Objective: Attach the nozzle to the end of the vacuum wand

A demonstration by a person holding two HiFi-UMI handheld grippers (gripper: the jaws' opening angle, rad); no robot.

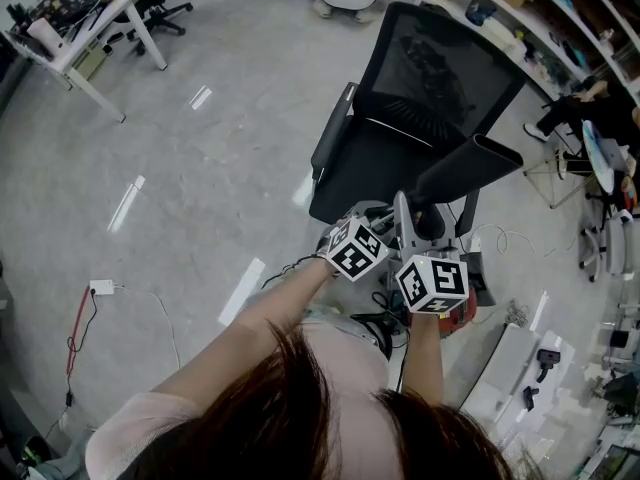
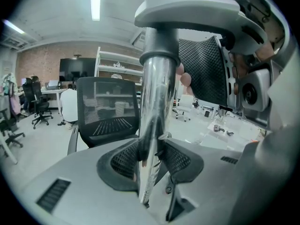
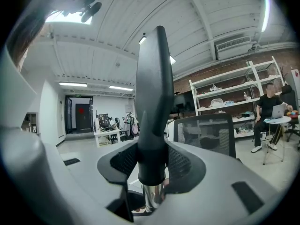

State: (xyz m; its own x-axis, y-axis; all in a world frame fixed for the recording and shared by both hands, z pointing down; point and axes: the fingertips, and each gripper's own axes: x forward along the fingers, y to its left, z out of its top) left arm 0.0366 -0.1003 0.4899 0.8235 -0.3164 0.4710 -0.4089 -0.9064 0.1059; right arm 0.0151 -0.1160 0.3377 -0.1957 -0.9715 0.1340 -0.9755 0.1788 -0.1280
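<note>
The black tapered nozzle (image 3: 152, 93) stands upright between the pads of my right gripper (image 3: 151, 165), which is shut on its collar. A chrome wand end (image 3: 152, 197) shows just under that collar, touching it. My left gripper (image 2: 151, 161) is shut on the shiny chrome wand (image 2: 154, 121); a grey vacuum housing (image 2: 197, 8) sits at the tube's far end. In the head view both grippers' marker cubes are close together at centre, left gripper (image 1: 356, 248) and right gripper (image 1: 432, 283), with the nozzle (image 1: 470, 163) slanting up to the right above them.
A black mesh office chair (image 1: 420, 88) stands right behind the grippers. A red-and-grey part (image 1: 462, 316) and cables lie below them. A white power strip (image 1: 101, 287) with a cord is on the floor at left. A desk (image 1: 95, 23) stands far left, and shelves line the right.
</note>
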